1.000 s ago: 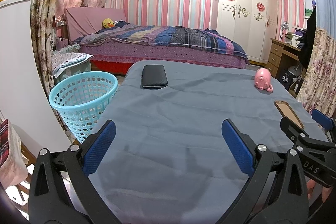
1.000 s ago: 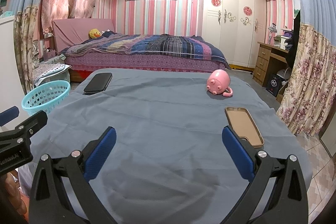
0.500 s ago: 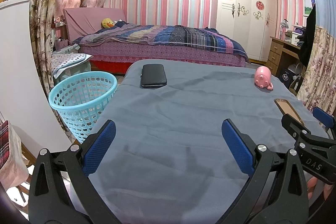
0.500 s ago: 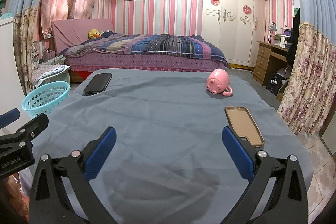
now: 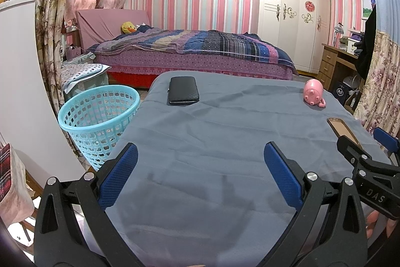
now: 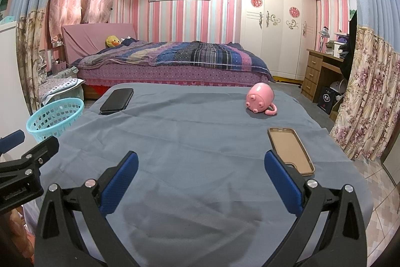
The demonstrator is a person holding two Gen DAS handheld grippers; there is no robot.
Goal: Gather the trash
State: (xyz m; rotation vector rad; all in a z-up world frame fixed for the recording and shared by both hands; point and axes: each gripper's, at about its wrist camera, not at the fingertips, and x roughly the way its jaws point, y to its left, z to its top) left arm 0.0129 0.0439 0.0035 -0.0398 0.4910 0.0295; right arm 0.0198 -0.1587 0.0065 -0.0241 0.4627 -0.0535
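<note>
Phone case (image 5: pixel 344 131) partly hidden behind right gripper (image 6: pixel 200 176); both grippers' fingers (image 5: pixel 119 174) apart, empty.

Not much lettering is showing in this room. The right gripper (image 5: pixel 380 149), poking into the left wrist view, is carrying white letters "DAS" on its black body. The left gripper (image 6: pixel 27 144), seen at the edge of the right wrist view, is bearing a small white word on its black body, too blurred to make out. A black box (image 6: pixel 328 99) under the desk (image 6: pixel 322 66) is showing a white mark that I cannot read.
</note>
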